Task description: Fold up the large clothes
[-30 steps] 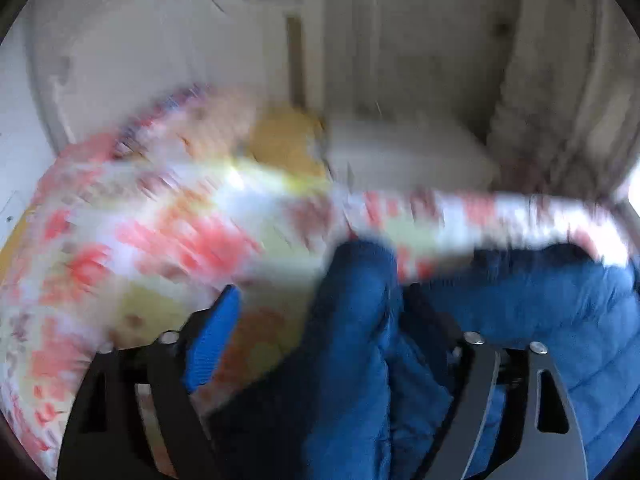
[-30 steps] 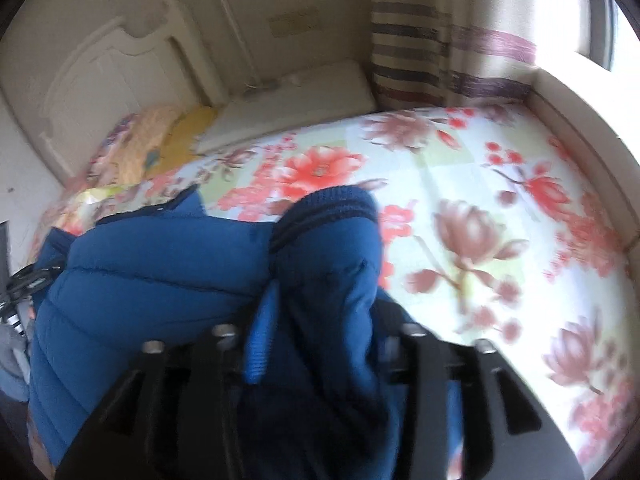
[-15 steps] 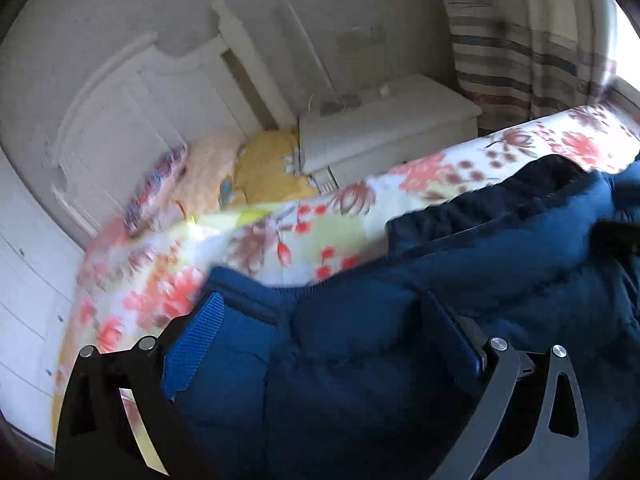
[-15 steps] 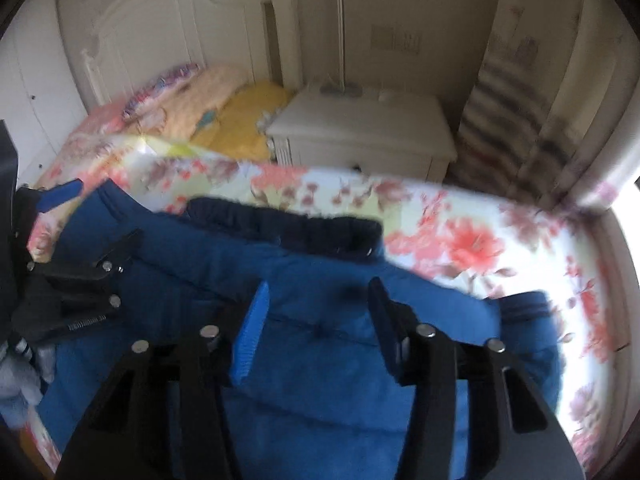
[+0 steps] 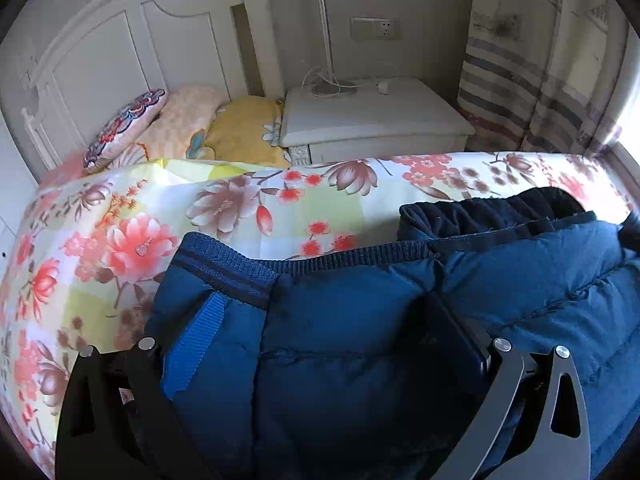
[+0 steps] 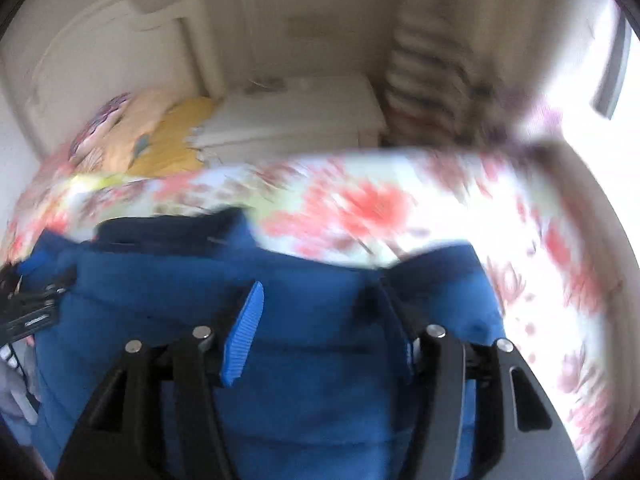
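Note:
A blue padded jacket (image 5: 360,320) with dark ribbed hem and collar lies on the flowered bedspread (image 5: 120,220). My left gripper (image 5: 320,340) has its fingers spread wide around a thick fold of the jacket, gripping it near the ribbed edge. In the right wrist view, which is blurred by motion, my right gripper (image 6: 320,320) likewise has jacket (image 6: 304,380) fabric bunched between its fingers. The left gripper also shows at the left edge of the right wrist view (image 6: 28,308).
A white headboard (image 5: 100,52) with pillows (image 5: 180,128) is at the back left. A white nightstand (image 5: 372,120) with a lamp pole stands behind the bed. A striped curtain (image 5: 520,92) hangs at the right by a bright window.
Both grippers swung the jacket over and laid it lower and flatter on the bed. The sleeve that stood up between the fingers is now spread out. The right gripper is still moving.

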### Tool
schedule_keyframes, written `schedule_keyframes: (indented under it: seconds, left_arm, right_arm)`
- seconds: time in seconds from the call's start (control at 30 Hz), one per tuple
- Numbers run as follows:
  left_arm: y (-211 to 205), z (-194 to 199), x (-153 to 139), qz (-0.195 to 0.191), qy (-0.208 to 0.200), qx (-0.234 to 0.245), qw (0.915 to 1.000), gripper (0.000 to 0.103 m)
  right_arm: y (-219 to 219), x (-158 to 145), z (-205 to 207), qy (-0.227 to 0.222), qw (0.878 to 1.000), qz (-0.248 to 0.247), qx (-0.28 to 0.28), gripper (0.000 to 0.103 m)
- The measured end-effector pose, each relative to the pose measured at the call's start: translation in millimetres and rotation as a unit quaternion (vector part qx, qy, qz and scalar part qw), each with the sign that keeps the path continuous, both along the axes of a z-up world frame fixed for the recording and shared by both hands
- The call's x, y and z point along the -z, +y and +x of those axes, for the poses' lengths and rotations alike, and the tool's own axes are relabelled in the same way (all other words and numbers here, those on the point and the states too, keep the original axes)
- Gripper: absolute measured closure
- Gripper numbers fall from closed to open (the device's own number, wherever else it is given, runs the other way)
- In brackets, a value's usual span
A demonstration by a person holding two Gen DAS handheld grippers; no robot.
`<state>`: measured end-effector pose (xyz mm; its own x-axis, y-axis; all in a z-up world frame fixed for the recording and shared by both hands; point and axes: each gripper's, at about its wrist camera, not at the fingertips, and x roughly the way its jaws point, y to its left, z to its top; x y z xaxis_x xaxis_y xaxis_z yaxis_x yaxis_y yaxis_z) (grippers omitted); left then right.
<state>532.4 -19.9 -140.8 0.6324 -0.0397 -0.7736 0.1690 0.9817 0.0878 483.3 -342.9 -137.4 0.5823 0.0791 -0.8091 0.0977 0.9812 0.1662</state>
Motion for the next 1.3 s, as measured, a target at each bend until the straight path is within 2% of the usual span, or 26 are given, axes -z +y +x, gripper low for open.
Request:
schedule_keyframes:
  seconds: [0.03,0.07,0.1,0.13,0.2,0.27,0.37,0.4,0.43,0.5,0.53,0.63,0.67,0.77,0.83,0.87,0.93,1.1,1.17,1.23,1.27,1.3]
  left_arm:
    - [1,-1,-2,-0.003,-0.002,-0.002,1.0,0.004]
    - [0,-2,-4,0.001,-0.006,-0.006,1.0,0.004]
    - [-4,-5,-9,0.018,-0.018,-0.014,0.9996,0.004]
    - [-14,-14,-20,0.046,-0.048,-0.016,0.9976,0.004]
    - [-36,-31,-36,0.05,-0.077,0.024,0.9955,0.004]
    - [-65,-44,-43,0.058,-0.086,0.075,0.9917,0.004]
    - [-102,-43,-15,0.112,-0.048,0.135,0.9833,0.004]
    - [-103,-38,-8,0.107,-0.029,0.139,0.9841,0.004]
    - [-96,-27,-3,0.071,0.004,0.139,0.9877,0.004]
    - [-75,-12,-4,0.006,0.039,0.122,0.9917,0.004]
    - [-59,-5,-9,-0.017,0.04,0.101,0.9939,0.004]
    - [-22,1,-22,-0.021,0.005,0.056,0.9982,0.004]
    - [3,8,-24,-0.042,0.004,0.024,0.9988,0.004]
    - [39,26,-10,-0.115,0.046,-0.004,0.9922,0.004]
    - [38,30,0,-0.111,0.058,-0.005,0.9921,0.004]
    - [29,28,0,-0.085,0.049,-0.001,0.9951,0.004]
    - [20,27,2,-0.061,0.043,0.0,0.9972,0.004]
    - [29,25,2,-0.076,0.035,-0.01,0.9964,0.004]
    - [31,22,1,-0.077,0.028,-0.014,0.9965,0.004]
    - [32,20,-1,-0.075,0.02,-0.019,0.9968,0.004]
    - [32,19,-2,-0.075,0.016,-0.02,0.9969,0.004]
    - [33,19,-2,-0.073,0.015,-0.02,0.997,0.004]
  right_arm:
    - [-11,7,-1,-0.006,0.999,0.037,0.003,0.045]
    - [-15,10,-2,-0.013,0.999,0.051,0.005,0.045]
    - [-14,11,-4,-0.017,0.999,0.05,0.005,0.044]
    - [-12,12,-4,-0.021,0.999,0.043,0.004,0.044]
    - [-10,15,-5,-0.025,0.999,0.034,0.003,0.044]
    - [-12,15,-5,-0.027,0.999,0.045,0.003,0.044]
    - [-18,18,-7,-0.034,0.997,0.068,0.005,0.044]
    - [-19,18,-7,-0.036,0.997,0.073,0.006,0.044]
    - [-20,18,-7,-0.037,0.997,0.075,0.006,0.044]
    - [-20,17,-8,-0.039,0.996,0.075,0.007,0.044]
    - [-19,17,-8,-0.04,0.996,0.074,0.007,0.044]
    - [-19,17,-9,-0.04,0.996,0.074,0.007,0.044]
    - [-19,17,-9,-0.041,0.996,0.074,0.007,0.044]
    - [-19,17,-9,-0.041,0.996,0.076,0.008,0.044]
    - [-19,17,-9,-0.041,0.996,0.073,0.007,0.044]
    - [-19,17,-9,-0.041,0.996,0.073,0.007,0.044]
    - [-19,17,-9,-0.041,0.996,0.075,0.008,0.044]
    - [-17,17,-8,-0.037,0.997,0.065,0.007,0.044]
    - [-9,14,-4,-0.024,0.999,0.034,0.003,0.043]
    - [5,3,-6,-0.015,1.0,-0.02,0.006,0.042]
    - [18,-9,-13,-0.025,0.998,-0.056,0.006,0.038]
    - [31,-19,-22,-0.044,0.997,-0.063,-0.01,0.034]
